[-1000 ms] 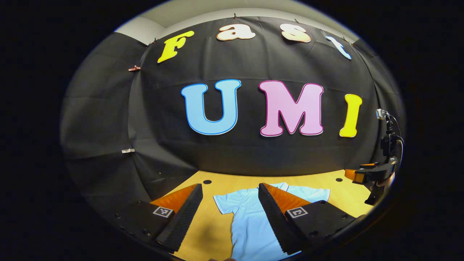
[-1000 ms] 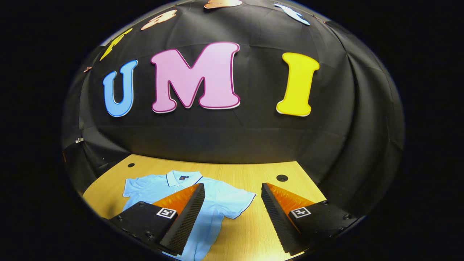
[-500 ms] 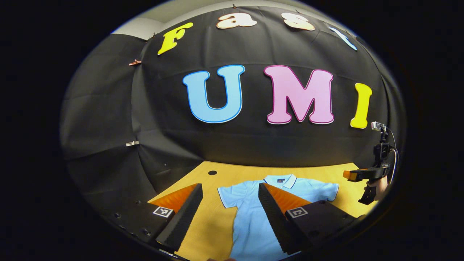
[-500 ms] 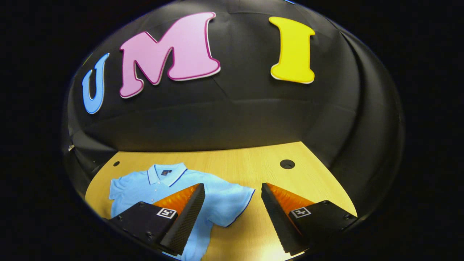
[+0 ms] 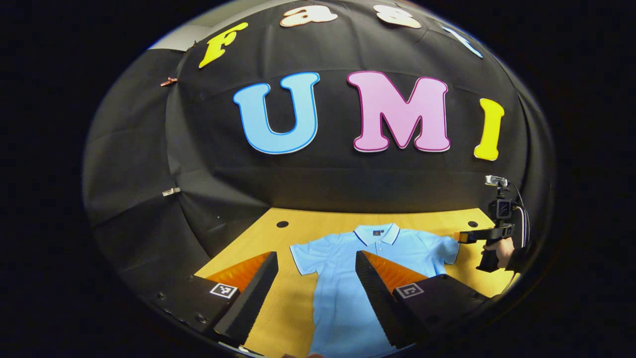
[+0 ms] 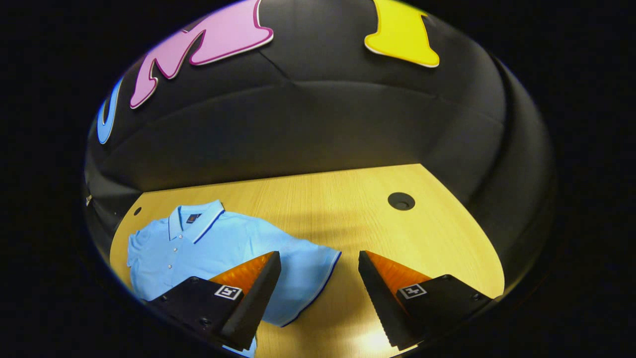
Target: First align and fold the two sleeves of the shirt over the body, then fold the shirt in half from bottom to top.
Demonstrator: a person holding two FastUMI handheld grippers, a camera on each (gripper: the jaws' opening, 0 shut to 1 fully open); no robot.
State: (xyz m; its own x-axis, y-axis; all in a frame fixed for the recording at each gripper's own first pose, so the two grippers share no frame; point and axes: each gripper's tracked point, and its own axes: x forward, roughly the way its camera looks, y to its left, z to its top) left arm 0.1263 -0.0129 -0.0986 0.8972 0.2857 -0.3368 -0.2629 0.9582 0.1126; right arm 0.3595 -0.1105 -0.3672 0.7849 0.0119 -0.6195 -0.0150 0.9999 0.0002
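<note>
A: Where is the garment?

B: The light blue short-sleeved polo shirt with a dark-trimmed collar (image 5: 348,278) lies flat, front up, on the pale wooden table (image 5: 293,298). Its collar (image 5: 376,232) is at the far end, towards the black cloth wall (image 5: 213,189), and its body runs near. Both sleeves are spread out to the sides, not folded over the body.

A: And the left gripper (image 5: 313,291)?

B: Released. Its two fingers stand wide apart at the bottom of the left gripper view, above the table. The shirt's left sleeve (image 5: 304,257) and bare wood show in the gap between them. They grasp nothing.

A: The right one?

B: The right gripper (image 6: 318,293) is spread as well, holding nothing. In the right gripper view the edge of the shirt's right sleeve (image 6: 308,283), with its dark hem, lies between the fingers, next to bare table (image 6: 422,238). In the left gripper view the same tool (image 5: 472,236) sits far off at the right, held by a person's hand (image 5: 499,251), its tips just beside that sleeve. Whether they touch the cloth I cannot tell.

A: Any containers, anything else on the table?

B: Small round dark holes in the tabletop, one on the far right (image 6: 401,201) and one on the far left (image 5: 282,224), well apart from the shirt.
</note>
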